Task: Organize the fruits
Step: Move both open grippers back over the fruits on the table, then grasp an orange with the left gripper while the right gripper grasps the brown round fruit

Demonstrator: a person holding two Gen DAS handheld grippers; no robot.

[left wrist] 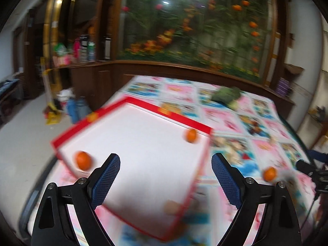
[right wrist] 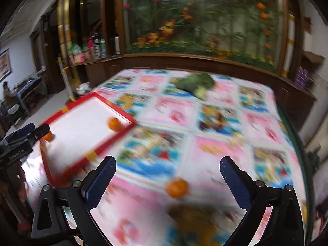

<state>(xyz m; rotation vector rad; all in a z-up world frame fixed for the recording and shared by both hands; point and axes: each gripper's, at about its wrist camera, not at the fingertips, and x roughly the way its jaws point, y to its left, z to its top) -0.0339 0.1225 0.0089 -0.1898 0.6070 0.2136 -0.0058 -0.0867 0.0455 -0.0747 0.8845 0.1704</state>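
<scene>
Right claw spread, empty; round orange fruit between fingers, blurred.

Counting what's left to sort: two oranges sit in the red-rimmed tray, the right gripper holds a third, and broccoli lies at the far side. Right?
Not quite. In the right wrist view the right gripper is open and empty; the third orange lies on the tablecloth between its fingers. The rest holds.

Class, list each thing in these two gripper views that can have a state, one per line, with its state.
left gripper: open, empty, above the tray
right gripper: open, empty
red-rimmed tray: on the tablecloth, holding two oranges
near-left orange: inside the tray
far-corner orange: inside the tray
loose orange: on the tablecloth, outside the tray
broccoli: lying on the tablecloth, far side
</scene>
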